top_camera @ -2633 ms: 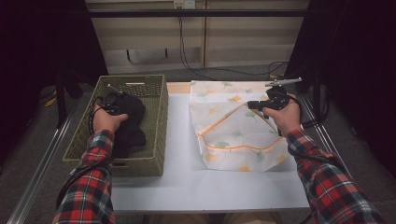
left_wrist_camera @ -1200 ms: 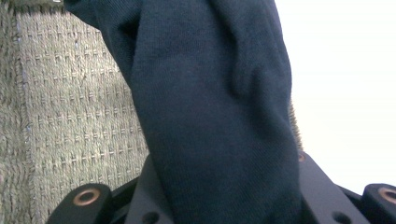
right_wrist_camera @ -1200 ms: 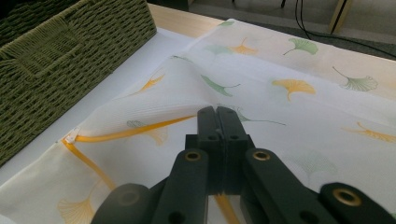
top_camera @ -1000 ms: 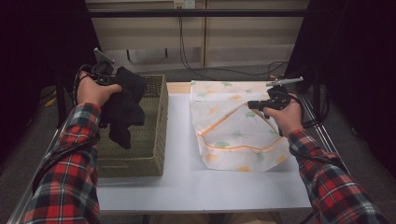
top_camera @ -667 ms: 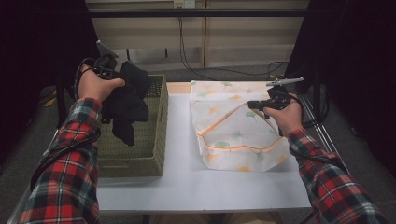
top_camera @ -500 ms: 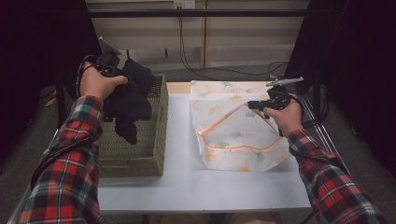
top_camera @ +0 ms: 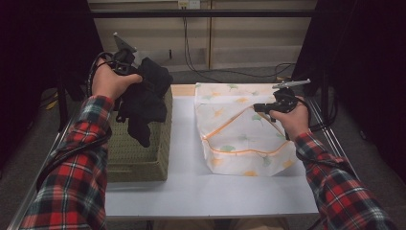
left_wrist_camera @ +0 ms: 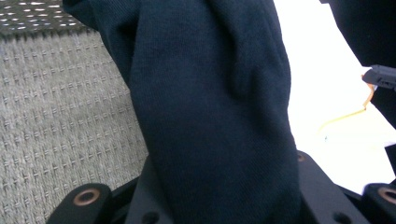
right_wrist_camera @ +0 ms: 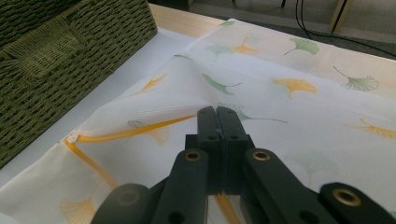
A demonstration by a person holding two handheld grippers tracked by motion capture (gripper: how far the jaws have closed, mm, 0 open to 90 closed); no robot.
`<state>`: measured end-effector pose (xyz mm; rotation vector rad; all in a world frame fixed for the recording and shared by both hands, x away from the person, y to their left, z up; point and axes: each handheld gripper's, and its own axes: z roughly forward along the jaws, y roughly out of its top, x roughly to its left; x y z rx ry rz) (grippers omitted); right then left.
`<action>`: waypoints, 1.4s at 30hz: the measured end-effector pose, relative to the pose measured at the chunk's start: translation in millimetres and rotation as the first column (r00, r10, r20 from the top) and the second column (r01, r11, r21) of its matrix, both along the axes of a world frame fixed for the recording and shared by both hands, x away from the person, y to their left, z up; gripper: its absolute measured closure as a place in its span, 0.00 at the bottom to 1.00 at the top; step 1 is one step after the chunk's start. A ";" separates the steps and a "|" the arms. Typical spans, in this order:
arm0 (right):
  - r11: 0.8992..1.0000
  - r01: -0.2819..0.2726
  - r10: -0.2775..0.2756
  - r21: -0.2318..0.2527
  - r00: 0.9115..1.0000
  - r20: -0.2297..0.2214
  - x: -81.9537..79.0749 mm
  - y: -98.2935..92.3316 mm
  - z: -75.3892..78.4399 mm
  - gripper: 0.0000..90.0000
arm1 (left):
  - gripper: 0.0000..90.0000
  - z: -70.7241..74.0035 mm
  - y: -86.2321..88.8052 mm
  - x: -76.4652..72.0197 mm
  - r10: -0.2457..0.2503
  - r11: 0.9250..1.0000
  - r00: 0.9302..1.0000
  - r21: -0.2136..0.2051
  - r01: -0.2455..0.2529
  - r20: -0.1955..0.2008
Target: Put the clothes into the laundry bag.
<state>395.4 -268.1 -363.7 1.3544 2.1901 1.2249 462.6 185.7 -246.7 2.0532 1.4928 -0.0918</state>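
The left hand-held gripper (top_camera: 136, 67) is clamped on a bunched black garment (top_camera: 143, 103) that hangs at ten o'clock over the woven basket (top_camera: 136, 160). The right hand-held gripper (top_camera: 261, 107), jaws fully together, pinches the orange-zipped edge of the leaf-print laundry bag (top_camera: 239, 139) at three o'clock on the worktop (top_camera: 191, 191). The dangling tail could snag the basket rim, or the bag's mouth could sag closed, so the garment lands outside.

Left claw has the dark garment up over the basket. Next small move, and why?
Probably carry the dark garment sideways toward the mesh bag: the left claw holds it clear above the basket, and the right claw pinches the bag's flap up at its orange zipper.
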 end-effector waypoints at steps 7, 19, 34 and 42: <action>1.000 -0.002 0.002 0.000 1.000 0.003 0.1 -0.6 -0.3 1.00 | 0.78 2.1 -15.1 -1.6 -0.034 0.999 0.999 -0.020 0.033 -0.022; 1.000 -0.006 0.006 -0.001 1.000 0.003 -0.1 1.7 -0.5 1.00 | 0.78 3.1 -41.2 -6.5 -0.101 0.994 0.995 -0.043 0.100 -0.015; 1.000 -0.004 0.004 -0.002 1.000 0.002 1.9 5.3 0.3 1.00 | 0.78 -0.8 -68.3 -14.6 -0.184 0.982 0.983 -0.052 0.183 -0.005; 1.000 -0.005 0.005 -0.001 1.000 -0.008 2.2 8.0 -0.9 1.00 | 0.78 -7.3 -78.7 -20.2 -0.233 0.971 0.973 -0.061 0.232 -0.002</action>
